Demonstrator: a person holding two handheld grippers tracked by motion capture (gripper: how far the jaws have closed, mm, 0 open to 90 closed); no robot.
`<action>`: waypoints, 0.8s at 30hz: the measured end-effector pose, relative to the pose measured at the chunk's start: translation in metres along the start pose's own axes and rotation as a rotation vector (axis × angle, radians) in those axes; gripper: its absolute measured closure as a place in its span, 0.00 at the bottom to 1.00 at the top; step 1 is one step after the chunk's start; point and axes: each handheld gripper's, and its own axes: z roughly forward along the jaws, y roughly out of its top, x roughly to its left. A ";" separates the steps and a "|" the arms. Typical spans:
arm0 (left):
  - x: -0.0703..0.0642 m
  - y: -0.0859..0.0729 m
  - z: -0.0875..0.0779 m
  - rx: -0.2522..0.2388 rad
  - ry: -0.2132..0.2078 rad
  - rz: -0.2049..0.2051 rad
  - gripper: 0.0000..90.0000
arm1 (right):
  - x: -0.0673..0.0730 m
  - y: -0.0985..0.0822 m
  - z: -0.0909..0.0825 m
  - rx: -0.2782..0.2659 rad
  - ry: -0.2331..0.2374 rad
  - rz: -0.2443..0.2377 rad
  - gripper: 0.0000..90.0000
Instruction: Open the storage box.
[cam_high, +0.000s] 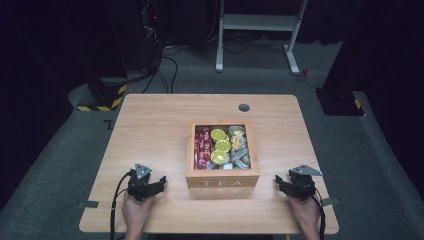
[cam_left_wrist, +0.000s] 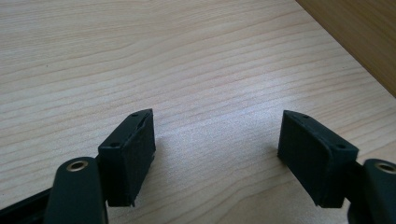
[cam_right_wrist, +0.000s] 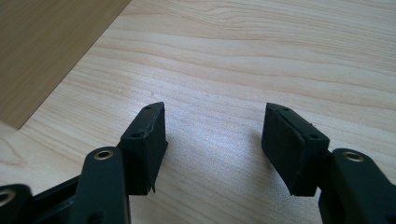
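A wooden tea box (cam_high: 223, 177) marked TEA stands open at the middle of the table, with red packets, yellow-green packets and grey packets in its compartments. My left gripper (cam_high: 159, 182) rests on the table left of the box, jaws apart and empty. In the left gripper view the left gripper (cam_left_wrist: 217, 135) has bare tabletop between its pads, with the box wall (cam_left_wrist: 355, 32) at the upper right. My right gripper (cam_high: 278, 181) lies right of the box, open and empty. In the right gripper view the right gripper (cam_right_wrist: 215, 128) spans bare wood, the box wall (cam_right_wrist: 42, 51) at the upper left.
The light wooden table (cam_high: 150, 125) has a round cable hole (cam_high: 244, 107) behind the box. Beyond the table are dark floor, cables and a white desk frame (cam_high: 260, 30). A person's hands come in at the table's front edge.
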 end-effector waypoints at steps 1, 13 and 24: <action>0.000 0.000 0.000 0.000 0.000 0.000 0.30 | 0.000 0.000 0.000 0.000 0.001 0.001 0.45; -0.004 -0.002 -0.006 0.016 -0.067 0.034 0.30 | 0.000 0.000 0.000 -0.001 -0.003 0.000 0.46; -0.036 -0.006 -0.036 -0.061 -0.240 0.044 0.34 | 0.000 0.000 0.000 -0.002 -0.007 0.003 0.46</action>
